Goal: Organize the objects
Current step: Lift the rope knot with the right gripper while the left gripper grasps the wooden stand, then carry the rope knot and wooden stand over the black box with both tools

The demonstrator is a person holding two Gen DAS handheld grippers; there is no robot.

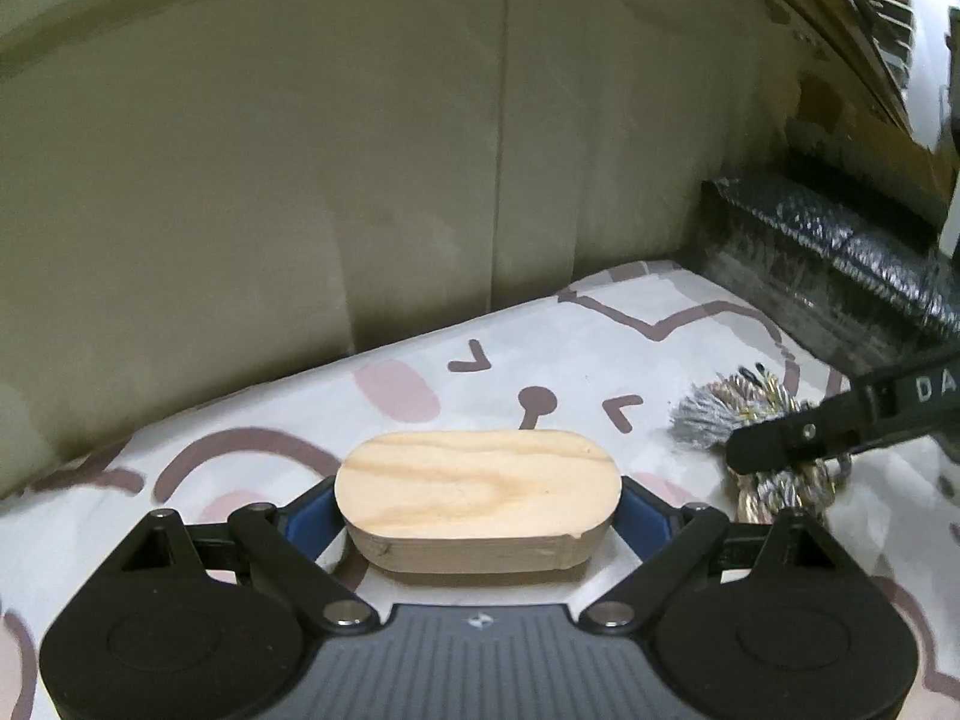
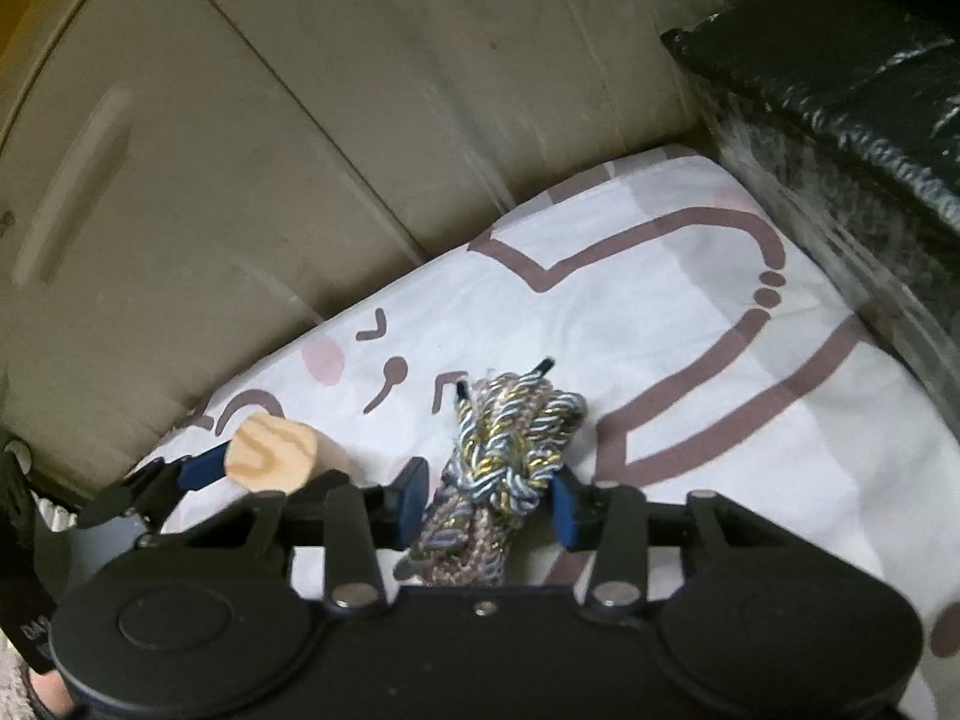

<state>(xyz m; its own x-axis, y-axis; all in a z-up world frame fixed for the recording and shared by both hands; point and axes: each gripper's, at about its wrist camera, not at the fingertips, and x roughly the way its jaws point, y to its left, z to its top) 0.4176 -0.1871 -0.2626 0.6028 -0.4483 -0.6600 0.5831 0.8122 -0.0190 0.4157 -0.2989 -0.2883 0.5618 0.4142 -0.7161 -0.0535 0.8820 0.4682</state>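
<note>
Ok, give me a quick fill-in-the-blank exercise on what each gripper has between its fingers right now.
1. The left gripper is closed on an oval block made of ____.
2. The right gripper is closed on a knotted bundle of multicoloured twisted ____.
3. Both things are over a white cloth printed with a cartoon ____.

Missing words: wood; cord; face

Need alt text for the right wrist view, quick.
The right gripper is closed on a bundle of twisted multicoloured cord lying on a cartoon-print sheet. At left, the left gripper holds an oval wooden block.
</note>
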